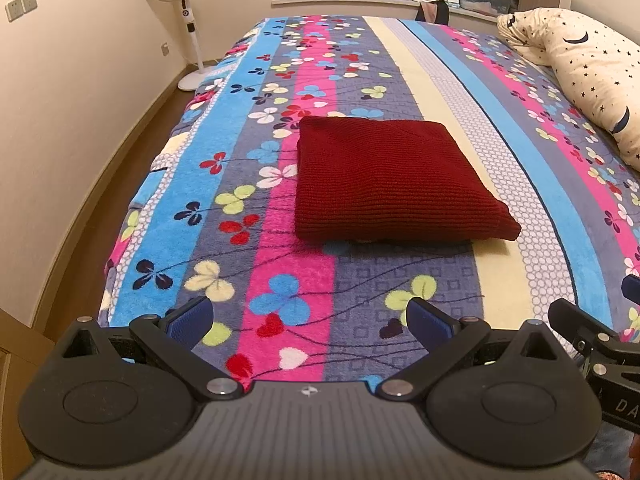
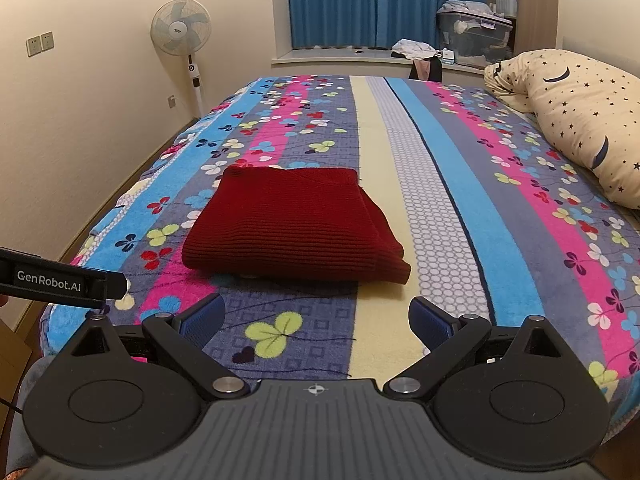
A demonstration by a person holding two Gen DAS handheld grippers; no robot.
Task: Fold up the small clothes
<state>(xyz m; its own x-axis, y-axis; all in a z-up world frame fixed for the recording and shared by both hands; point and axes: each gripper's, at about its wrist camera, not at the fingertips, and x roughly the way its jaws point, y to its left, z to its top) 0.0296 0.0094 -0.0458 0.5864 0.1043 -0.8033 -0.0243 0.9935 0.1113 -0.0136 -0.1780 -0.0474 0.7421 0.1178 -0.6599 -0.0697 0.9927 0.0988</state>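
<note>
Ahead of both sets of jaws, well clear of their tips, the red knitted garment (image 1: 384, 180) lies folded square on the bedspread (image 1: 288, 292). Left gripper (image 1: 310, 322) and right gripper (image 2: 316, 320) gape, holding nothing. Folding looks finished; next likely calls for another garment.

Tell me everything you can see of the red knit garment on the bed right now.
The red knit garment is dark red, ribbed, thick-looking wool or similar. It lies folded into a rough rectangle, flat on the floral striped blanket, with layered edges showing at its right side and something pale peeking from under its near edge. Neither the left gripper nor the right gripper touches it; both are open, short of its near edge.
</note>
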